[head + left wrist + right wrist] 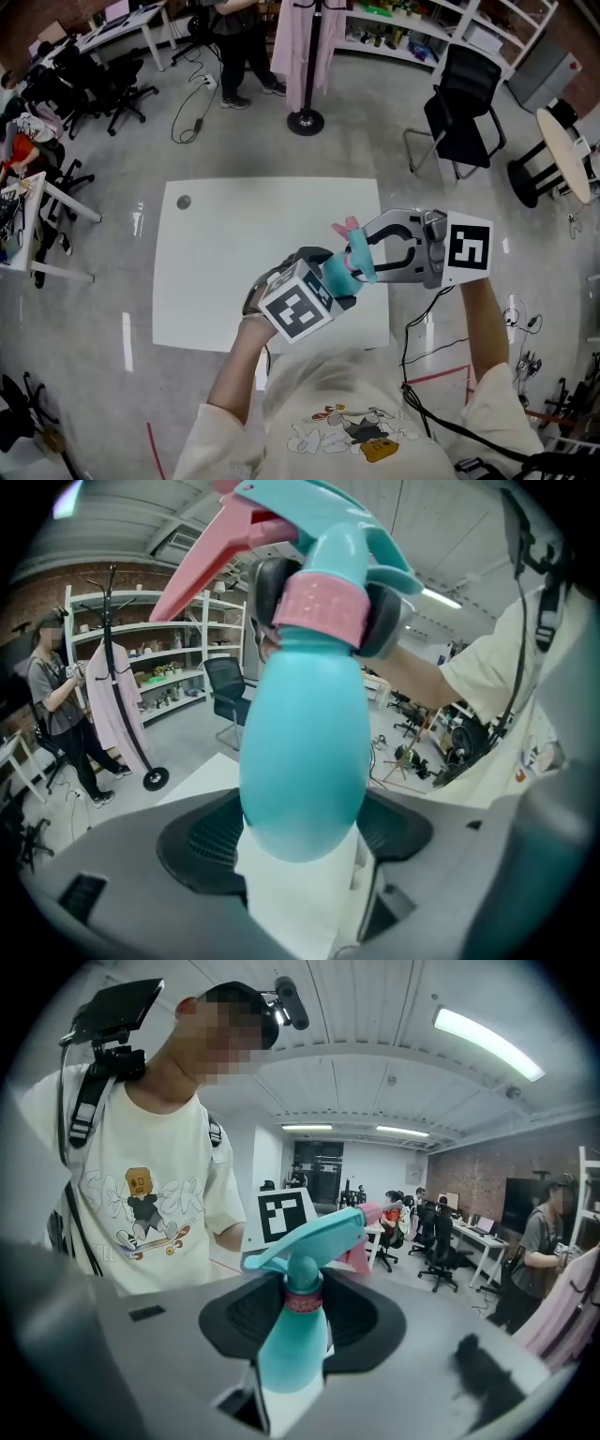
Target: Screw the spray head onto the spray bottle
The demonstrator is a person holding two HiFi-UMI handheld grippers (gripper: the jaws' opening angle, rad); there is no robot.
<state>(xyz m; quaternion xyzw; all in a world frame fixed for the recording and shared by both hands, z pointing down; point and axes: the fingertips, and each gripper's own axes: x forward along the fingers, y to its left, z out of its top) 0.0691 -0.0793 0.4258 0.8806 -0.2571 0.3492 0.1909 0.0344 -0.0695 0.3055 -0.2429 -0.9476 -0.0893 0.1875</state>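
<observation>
White tabletop (234, 253) fills the head view. Above its near right corner, the left gripper (330, 283) and right gripper (362, 255) meet on a teal plastic spray bottle (341, 272).

Left gripper view: its jaws clamp the bottle's rounded body, and a teal spray head with pink trigger (319, 536) sits on the neck.

Right gripper view: its jaws pinch the head's ribbed pink collar (303, 1302).
</observation>
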